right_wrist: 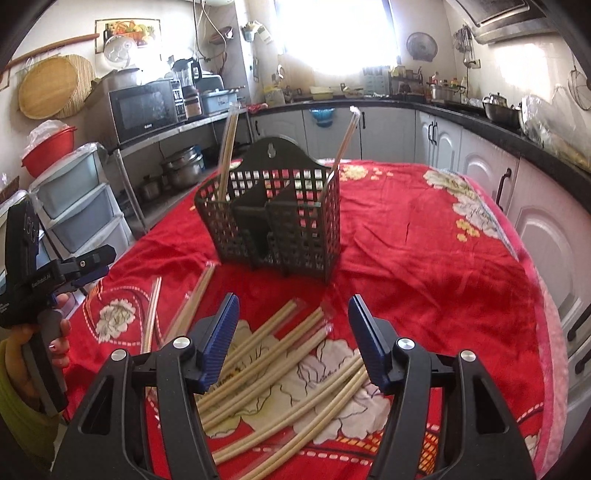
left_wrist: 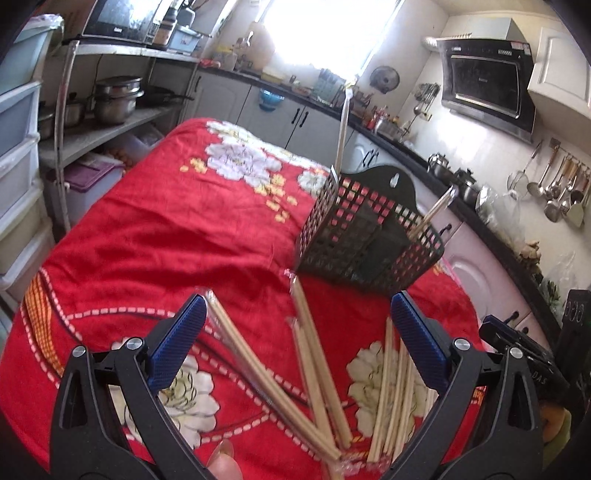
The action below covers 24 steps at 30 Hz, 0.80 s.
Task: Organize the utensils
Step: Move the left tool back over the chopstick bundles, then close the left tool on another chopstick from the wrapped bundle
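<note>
Kitchen interior; red floral-print cloth (right_wrist: 424, 258) covering table. Black perforated plastic utensil caddy (right_wrist: 273, 221), upright, holding two wrapped pairs. Pale bamboo chopsticks in clear sleeves (right_wrist: 280, 354), scattered before caddy: light, stiff, probably slippery; best pinched mid-length. Left gripper (left_wrist: 295, 332), right gripper (right_wrist: 291, 332): jaws apart, empty.

Bright window (right_wrist: 334, 35); grey cabinets (right_wrist: 391, 127); microwave (right_wrist: 146, 109) on shelf.
</note>
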Tool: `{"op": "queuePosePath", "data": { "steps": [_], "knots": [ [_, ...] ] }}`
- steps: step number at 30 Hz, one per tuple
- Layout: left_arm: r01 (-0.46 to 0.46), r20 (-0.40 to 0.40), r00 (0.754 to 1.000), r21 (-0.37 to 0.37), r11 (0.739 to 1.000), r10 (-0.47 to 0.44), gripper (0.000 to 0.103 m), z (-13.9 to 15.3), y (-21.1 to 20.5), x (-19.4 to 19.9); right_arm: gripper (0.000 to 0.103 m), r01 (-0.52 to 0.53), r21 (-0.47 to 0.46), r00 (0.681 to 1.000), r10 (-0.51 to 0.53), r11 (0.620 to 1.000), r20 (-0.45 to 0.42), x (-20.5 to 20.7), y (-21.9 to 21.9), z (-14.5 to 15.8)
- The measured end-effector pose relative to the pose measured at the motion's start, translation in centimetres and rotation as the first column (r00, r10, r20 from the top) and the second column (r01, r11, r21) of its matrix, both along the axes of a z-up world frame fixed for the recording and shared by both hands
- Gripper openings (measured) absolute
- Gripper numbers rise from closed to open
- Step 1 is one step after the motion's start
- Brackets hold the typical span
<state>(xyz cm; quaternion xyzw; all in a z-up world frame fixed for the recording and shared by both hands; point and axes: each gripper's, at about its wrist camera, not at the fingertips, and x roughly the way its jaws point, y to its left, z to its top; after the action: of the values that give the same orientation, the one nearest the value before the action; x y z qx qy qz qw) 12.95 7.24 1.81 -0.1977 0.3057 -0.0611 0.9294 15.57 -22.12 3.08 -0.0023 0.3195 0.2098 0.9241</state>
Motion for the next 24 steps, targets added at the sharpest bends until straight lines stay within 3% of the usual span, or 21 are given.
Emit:
{"op": "queuePosePath", "data": {
  "steps": [11, 24],
  "knots": [
    [0.010, -0.174, 0.985, -0.016, 1.000, -0.012, 0.092, -4.2, -0.4, 0.9, 0.059, 0.055, -0.020, 0.994, -0.057, 0.998, -0.090, 0.7, -1.5, -3.3],
    [-0.032, -0.268, 0.963, -0.051, 0.998, 0.017, 0.092, -6.4, 0.9, 3.1, 0.039, 0.083, -0.097, 0.985, -0.097, 0.992, -0.145, 4.9, -2.2, -6.2]
  ]
}}
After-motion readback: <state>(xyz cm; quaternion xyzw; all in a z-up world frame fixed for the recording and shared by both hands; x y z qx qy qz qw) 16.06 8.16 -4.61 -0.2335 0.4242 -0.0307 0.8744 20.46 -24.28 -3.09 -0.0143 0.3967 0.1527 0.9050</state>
